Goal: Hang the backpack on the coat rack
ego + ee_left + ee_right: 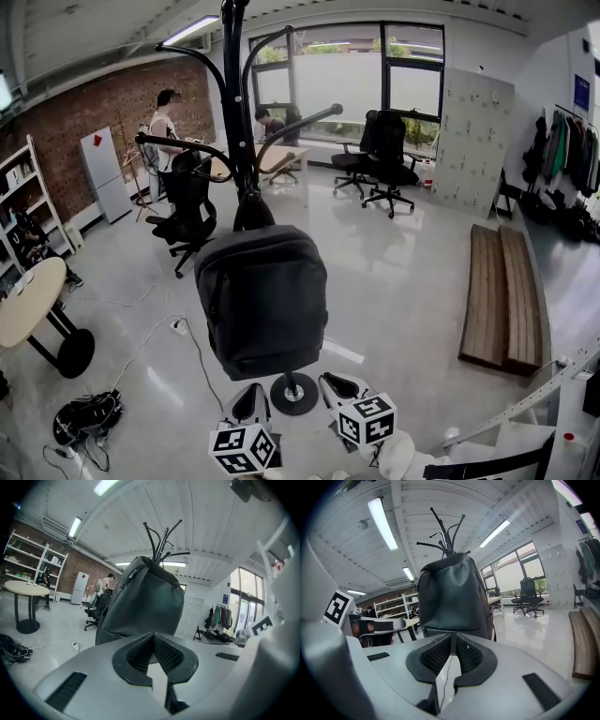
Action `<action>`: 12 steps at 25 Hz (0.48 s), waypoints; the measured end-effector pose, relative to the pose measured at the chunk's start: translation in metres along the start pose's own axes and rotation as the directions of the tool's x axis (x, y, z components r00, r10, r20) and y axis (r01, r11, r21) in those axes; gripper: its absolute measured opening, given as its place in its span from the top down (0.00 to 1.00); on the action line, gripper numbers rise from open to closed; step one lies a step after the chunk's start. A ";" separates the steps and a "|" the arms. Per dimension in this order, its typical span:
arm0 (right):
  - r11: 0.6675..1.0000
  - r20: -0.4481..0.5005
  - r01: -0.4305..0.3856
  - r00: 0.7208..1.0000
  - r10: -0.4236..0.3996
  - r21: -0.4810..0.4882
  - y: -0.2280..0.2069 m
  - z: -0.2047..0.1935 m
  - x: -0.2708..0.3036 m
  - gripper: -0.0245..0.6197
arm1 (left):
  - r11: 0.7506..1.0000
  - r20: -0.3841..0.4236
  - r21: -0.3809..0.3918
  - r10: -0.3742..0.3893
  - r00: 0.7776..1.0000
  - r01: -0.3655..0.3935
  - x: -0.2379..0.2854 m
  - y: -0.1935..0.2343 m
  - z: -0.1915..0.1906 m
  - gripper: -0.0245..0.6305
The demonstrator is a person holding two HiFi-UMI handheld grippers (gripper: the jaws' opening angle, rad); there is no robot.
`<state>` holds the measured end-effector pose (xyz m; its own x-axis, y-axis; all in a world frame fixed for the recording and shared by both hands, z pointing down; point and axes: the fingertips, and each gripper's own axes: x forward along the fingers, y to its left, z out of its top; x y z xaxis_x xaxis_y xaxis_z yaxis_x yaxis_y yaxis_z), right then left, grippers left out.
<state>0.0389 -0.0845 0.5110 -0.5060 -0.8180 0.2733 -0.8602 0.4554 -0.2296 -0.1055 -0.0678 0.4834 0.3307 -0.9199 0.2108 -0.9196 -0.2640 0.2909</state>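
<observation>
A: Polished office floor (412,272); where's the backpack (262,314)?
B: Hanging on the coat rack (234,103), clear of the floor.
A: Left gripper (249,405), right gripper (339,386)?
B: All 4 jaws pressed together, empty, both near its bottom.

The backpack (262,300) is shown in plain dark charcoal, and the coat rack (234,103) in black. The left gripper (153,639) and right gripper (453,639) are seen in pale grey, with black mesh-patterned pads (168,656). Their marker cubes (244,448) are printed in black-and-white squares. The brick wall (84,108) is picked out in red-brown, the wooden benches (506,295) in brown, the floor (403,262) in glossy grey.
</observation>
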 end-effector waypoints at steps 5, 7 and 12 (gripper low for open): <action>0.999 0.000 -0.041 0.999 0.041 0.004 0.007 -0.001 -0.001 0.90 | 1.000 0.003 0.009 -0.010 1.000 0.009 0.002 -0.008 0.002 0.96; 0.998 0.000 -0.064 0.998 0.064 0.004 0.009 0.000 -0.001 0.90 | 1.000 0.004 0.008 -0.012 1.000 0.012 0.004 -0.009 0.002 0.96; 0.998 0.006 -0.066 0.998 0.066 -0.021 0.009 0.003 0.000 0.93 | 1.000 0.002 0.003 -0.009 1.000 0.009 0.005 -0.007 0.000 0.96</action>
<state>0.0310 -0.0815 0.5057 -0.5613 -0.7885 0.2516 -0.8262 0.5156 -0.2270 -0.0975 -0.0710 0.4825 0.3381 -0.9182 0.2064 -0.9174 -0.2726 0.2899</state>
